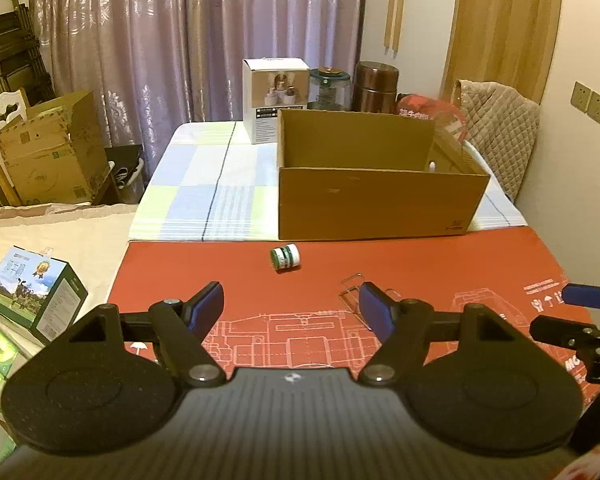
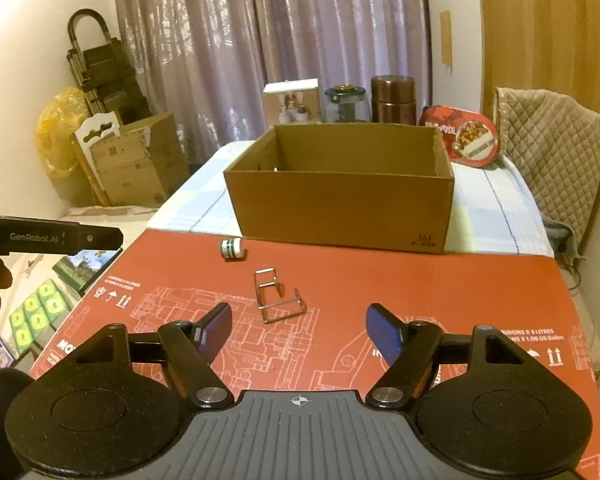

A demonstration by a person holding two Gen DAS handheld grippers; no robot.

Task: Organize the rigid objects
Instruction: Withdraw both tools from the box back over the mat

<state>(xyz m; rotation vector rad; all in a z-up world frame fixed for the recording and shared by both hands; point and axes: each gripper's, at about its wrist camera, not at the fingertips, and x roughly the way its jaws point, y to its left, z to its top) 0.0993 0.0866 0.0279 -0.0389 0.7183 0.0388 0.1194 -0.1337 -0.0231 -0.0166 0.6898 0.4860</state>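
The floor of the cardboard box (image 2: 340, 208) is hidden behind its near wall in both views; only a small white shape is glimpsed inside, too little to be identified. The wire stand (image 1: 350, 294) is partly covered by the left tool (image 1: 291, 307) at about 1 o'clock from it. The right tool (image 1: 580, 312) is cut off at the 3 o'clock edge of the left view. The label on the small jar (image 2: 233, 248) cannot be read.

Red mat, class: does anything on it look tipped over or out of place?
Yes. The small white bottle lies on its side near the cardboard box, not upright. The wire stand sits loose mid-mat. Neither is in the box.
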